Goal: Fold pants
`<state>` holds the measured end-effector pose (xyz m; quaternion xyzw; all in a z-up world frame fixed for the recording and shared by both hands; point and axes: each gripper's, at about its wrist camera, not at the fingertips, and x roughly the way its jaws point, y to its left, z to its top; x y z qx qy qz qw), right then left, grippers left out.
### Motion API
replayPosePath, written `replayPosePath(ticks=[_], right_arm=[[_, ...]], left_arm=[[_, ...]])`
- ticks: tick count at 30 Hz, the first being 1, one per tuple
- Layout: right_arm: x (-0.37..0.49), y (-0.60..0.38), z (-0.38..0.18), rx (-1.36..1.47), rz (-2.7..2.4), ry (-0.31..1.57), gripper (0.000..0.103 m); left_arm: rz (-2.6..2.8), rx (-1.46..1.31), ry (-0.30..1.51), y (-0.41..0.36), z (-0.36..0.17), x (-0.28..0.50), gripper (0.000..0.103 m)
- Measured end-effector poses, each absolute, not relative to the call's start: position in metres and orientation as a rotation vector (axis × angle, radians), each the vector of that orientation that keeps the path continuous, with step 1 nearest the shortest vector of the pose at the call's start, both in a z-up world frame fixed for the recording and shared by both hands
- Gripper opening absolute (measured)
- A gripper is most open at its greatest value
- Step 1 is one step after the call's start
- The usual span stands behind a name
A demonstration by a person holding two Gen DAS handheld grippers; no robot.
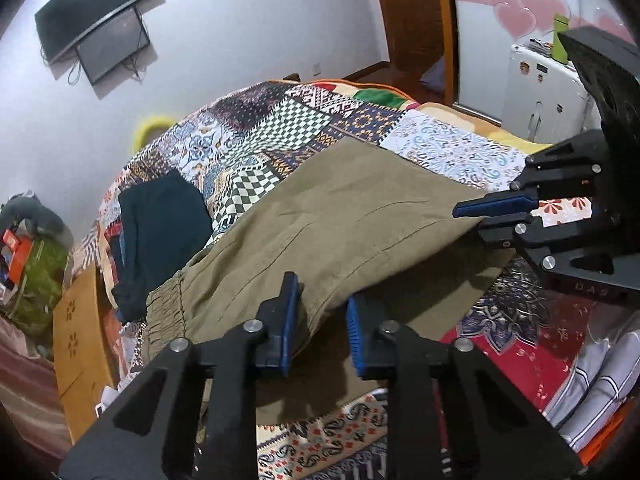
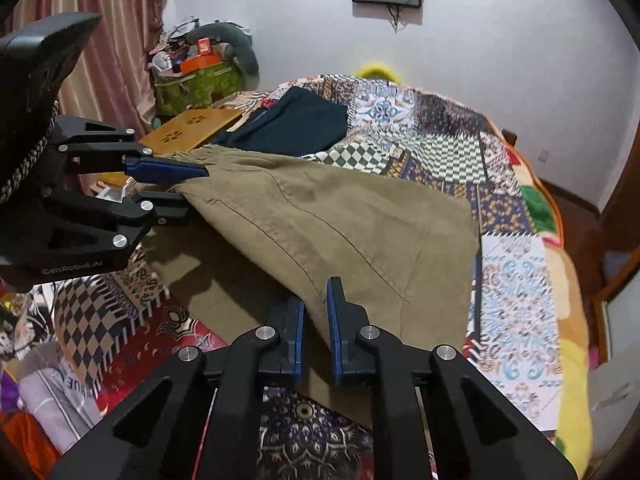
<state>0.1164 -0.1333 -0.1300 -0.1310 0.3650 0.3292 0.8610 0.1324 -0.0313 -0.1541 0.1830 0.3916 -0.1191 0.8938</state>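
Olive-khaki corduroy pants (image 1: 344, 216) with a gathered elastic waistband (image 1: 166, 304) lie on the patchwork bedspread (image 1: 280, 128), just beside a dark folded garment (image 1: 160, 232). Their near edge is lifted off the bedspread, one layer doubling over the layer beneath.

Dim, bluish indoor light — glare flares off the wall screen (image 1: 96, 12), soft shadows pool under the lifted pants (image 2: 328, 232), fisheye edges bend and blacken.
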Motion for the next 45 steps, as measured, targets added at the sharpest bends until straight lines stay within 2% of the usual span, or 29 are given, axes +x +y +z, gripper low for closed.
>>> replayPosePath(ticks=[7, 14, 20, 25, 27, 32, 34, 36, 39, 41, 45], right_arm=[[0.101, -0.138, -0.137, -0.292, 0.701, 0.789, 0.009], [0.101, -0.140, -0.159, -0.216, 0.711, 0.874, 0.014], [0.092, -0.147, -0.152, -0.176, 0.714, 0.893, 0.017], [0.083, -0.153, -0.142, -0.105, 0.723, 0.882, 0.018], [0.082, -0.153, -0.137, -0.093, 0.722, 0.867, 0.022], [0.094, -0.148, -0.126, -0.023, 0.719, 0.845, 0.039], [0.101, -0.141, -0.123, -0.004, 0.728, 0.840, 0.039], [0.107, -0.133, -0.121, 0.007, 0.739, 0.834, 0.039], [0.116, -0.118, -0.122, 0.033, 0.765, 0.833, 0.039], [0.121, -0.110, -0.126, 0.040, 0.771, 0.840, 0.040], [0.132, -0.097, -0.143, 0.037, 0.758, 0.881, 0.044]], left_arm=[[-0.293, 0.308, 0.861, -0.029, -0.163, 0.123, 0.022], [-0.279, 0.235, 0.941, -0.021, -0.183, 0.116, 0.031], [-0.257, 0.186, 0.913, -0.005, -0.169, 0.100, 0.041], [-0.209, 0.109, 0.876, 0.017, -0.149, 0.095, 0.043], [-0.176, 0.082, 0.856, 0.029, -0.140, 0.095, 0.048], [-0.091, 0.021, 0.825, 0.061, -0.127, 0.102, 0.050], [-0.071, 0.006, 0.824, 0.068, -0.127, 0.106, 0.052], [-0.052, -0.002, 0.820, 0.075, -0.128, 0.111, 0.055], [-0.021, -0.024, 0.831, 0.084, -0.134, 0.118, 0.067], [0.011, -0.059, 0.851, 0.093, -0.142, 0.124, 0.082], [0.057, -0.097, 0.898, 0.102, -0.163, 0.131, 0.084]])
